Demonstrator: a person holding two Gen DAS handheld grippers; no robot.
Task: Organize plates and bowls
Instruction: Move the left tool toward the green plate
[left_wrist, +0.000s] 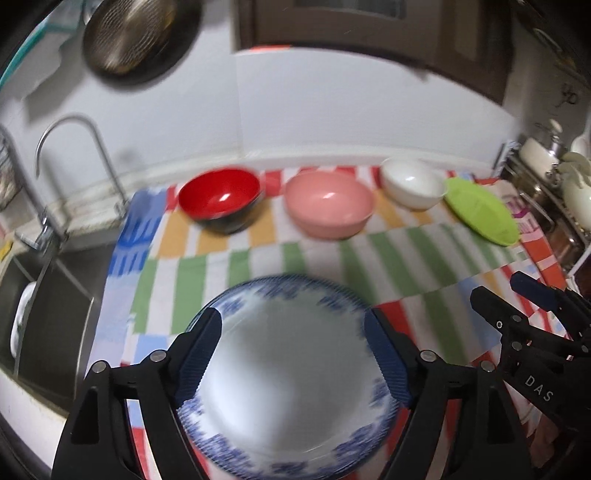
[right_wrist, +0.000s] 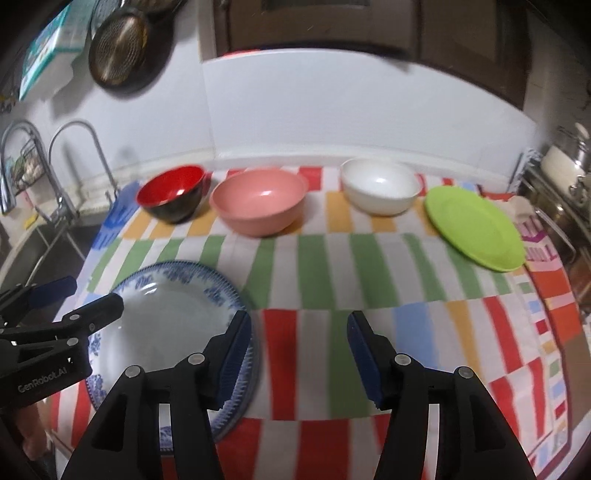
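Note:
A blue-patterned white plate (left_wrist: 291, 373) (right_wrist: 166, 325) lies flat on the striped cloth at the near left. My left gripper (left_wrist: 293, 354) hangs above it, open, its fingers clear of the rim. My right gripper (right_wrist: 297, 354) is open over bare cloth just right of the plate, nothing between its pads. Along the back stand a red-and-black bowl (left_wrist: 221, 199) (right_wrist: 171, 192), a pink bowl (left_wrist: 328, 203) (right_wrist: 258, 201), a white bowl (left_wrist: 412, 182) (right_wrist: 380, 186) and a lime green plate (left_wrist: 480, 210) (right_wrist: 474, 227).
A sink (left_wrist: 48, 306) with a curved tap (left_wrist: 70, 147) lies to the left of the striped cloth (right_wrist: 332, 258). A pan (right_wrist: 118, 51) hangs on the wall. Pots and a rack (right_wrist: 565, 173) crowd the right edge. A dark cabinet (left_wrist: 369, 26) sits above.

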